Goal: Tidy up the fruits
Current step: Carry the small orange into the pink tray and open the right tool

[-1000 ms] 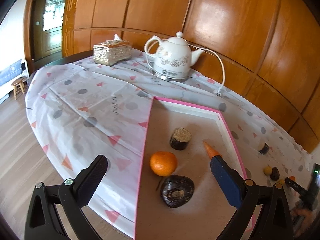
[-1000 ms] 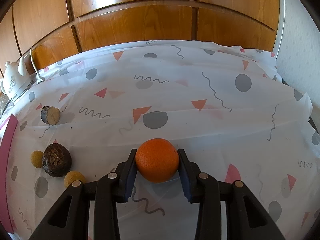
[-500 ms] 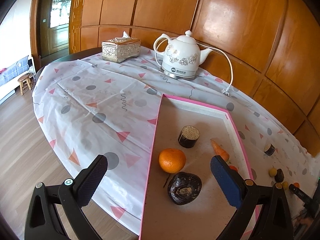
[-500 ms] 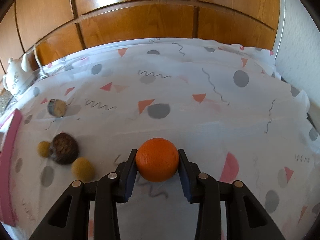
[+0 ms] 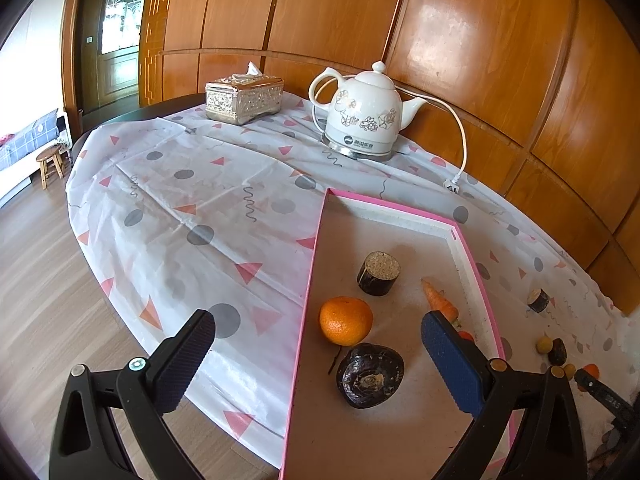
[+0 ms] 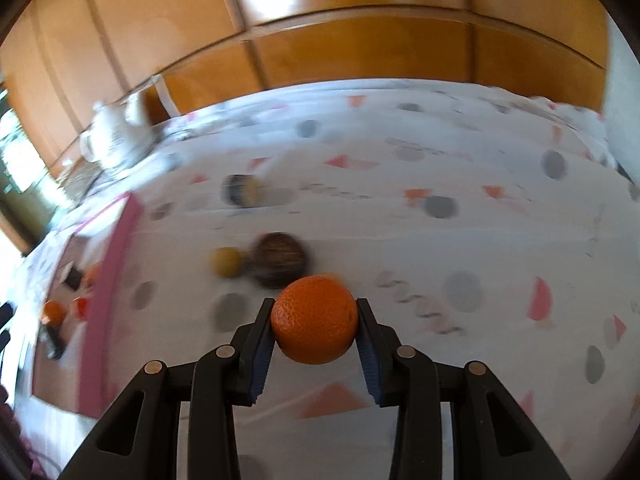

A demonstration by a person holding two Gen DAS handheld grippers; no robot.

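- Held orange (image 6: 314, 320): round, bright orange, with a finely dimpled peel; it sits pinched between the two blue pads of the right tool (image 6: 316, 334), raised clear of the table (image 6: 460, 240).
- Right tool: closed narrowly on the orange, a pad pressing each side of it.
- Left tool (image 5: 316, 364): spread wide and empty, poised over the near end of the pink-rimmed tray (image 5: 304, 320).
- Inside the tray: a second orange (image 5: 346, 320); just nearer than it a dark wrinkled fruit (image 5: 370, 374); just beyond it a dark cut cylinder (image 5: 379, 273); toward the tray's right rim a small carrot (image 5: 440, 304).
- Right of the tray, on the patterned tablecloth (image 5: 180, 208): another dark cylinder (image 6: 242, 190), a dark round fruit (image 6: 280, 260) and a small yellow ball (image 6: 226, 262) touching it.
- Change from a second ago: the held orange then lay low over the cloth, well right of the loose fruits; it now stands just in front of the dark round fruit, nearer the tray, and the right view is blurred. The left view has scarcely changed.
- Beyond the tray: a white floral kettle (image 5: 364, 116) with a dark logo band on its base, lettering too small to read, and a silver tissue box (image 5: 244, 98).
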